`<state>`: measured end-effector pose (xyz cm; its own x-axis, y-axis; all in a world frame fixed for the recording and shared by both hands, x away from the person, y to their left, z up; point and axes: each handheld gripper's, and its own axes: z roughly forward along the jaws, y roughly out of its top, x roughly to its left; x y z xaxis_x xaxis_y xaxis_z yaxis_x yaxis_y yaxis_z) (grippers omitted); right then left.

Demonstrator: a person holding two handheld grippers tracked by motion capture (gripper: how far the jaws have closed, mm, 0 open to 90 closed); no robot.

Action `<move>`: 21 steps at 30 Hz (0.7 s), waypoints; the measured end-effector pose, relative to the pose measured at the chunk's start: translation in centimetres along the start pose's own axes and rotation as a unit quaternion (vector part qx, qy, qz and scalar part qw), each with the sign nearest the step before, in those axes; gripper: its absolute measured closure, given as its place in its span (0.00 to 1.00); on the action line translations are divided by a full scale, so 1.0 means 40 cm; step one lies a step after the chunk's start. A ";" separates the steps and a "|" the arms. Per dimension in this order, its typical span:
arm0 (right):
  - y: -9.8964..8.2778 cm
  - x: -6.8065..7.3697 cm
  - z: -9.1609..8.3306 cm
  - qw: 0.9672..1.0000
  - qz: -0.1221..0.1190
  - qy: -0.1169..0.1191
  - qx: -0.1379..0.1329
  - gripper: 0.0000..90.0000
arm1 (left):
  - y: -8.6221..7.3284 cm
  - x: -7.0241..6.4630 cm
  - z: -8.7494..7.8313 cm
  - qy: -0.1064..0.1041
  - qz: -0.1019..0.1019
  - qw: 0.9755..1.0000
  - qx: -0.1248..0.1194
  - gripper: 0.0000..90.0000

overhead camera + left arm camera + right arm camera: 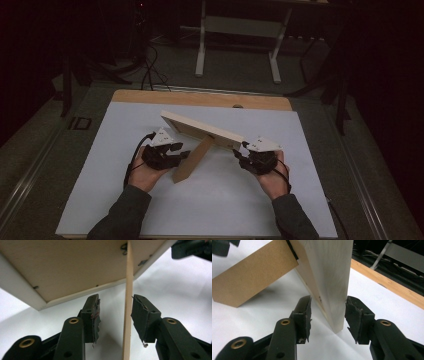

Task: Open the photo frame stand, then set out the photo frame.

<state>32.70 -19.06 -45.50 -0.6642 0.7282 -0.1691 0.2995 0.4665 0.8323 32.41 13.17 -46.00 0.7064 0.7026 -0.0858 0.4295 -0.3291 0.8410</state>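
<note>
A wooden picture frame stands tilted on the white tabletop, propped by its brown back stand, between the two tools.

The left tool, held in the person's left hand, sits just beside the stand. In the left gripper view its jaws are apart, with the thin edge of the stand rising between them. The stand runs close to the right-hand pad and well clear of the left-hand pad; neither pad presses on it. Above and ahead of this tool hangs the pale back of the frame, its white lower rim slanting across just over the jaw tips.

The right tool, in the person's right hand, is at the frame's right end. In the right gripper view its jaws are spread around the frame's bottom corner. The right-hand pad lies against or just beside the wood, I cannot tell which, while the left-hand pad stands off with a gap. The corner rests on the tabletop just ahead of the pads. To the upper left of this tool the brown stand slopes away from the frame's back.
</note>
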 end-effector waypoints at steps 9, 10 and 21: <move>-0.029 -0.012 -0.009 1.000 0.007 0.028 0.012 0.60 | -0.002 0.031 -0.016 0.000 -0.035 0.999 -0.010 0.64; -0.031 -0.013 -0.010 0.999 0.007 0.030 0.012 0.60 | -0.003 0.034 -0.017 -0.001 -0.039 0.999 -0.011 0.64; -0.052 -0.045 -0.023 0.999 0.027 0.045 0.014 0.59 | 0.001 0.064 -0.017 0.013 -0.053 0.999 -0.003 0.72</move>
<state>32.63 -21.79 -46.43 -0.7054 0.7048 -0.0759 0.3537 0.4428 0.8239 33.86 15.39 -45.83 0.6426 0.7493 -0.1604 0.4976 -0.2488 0.8310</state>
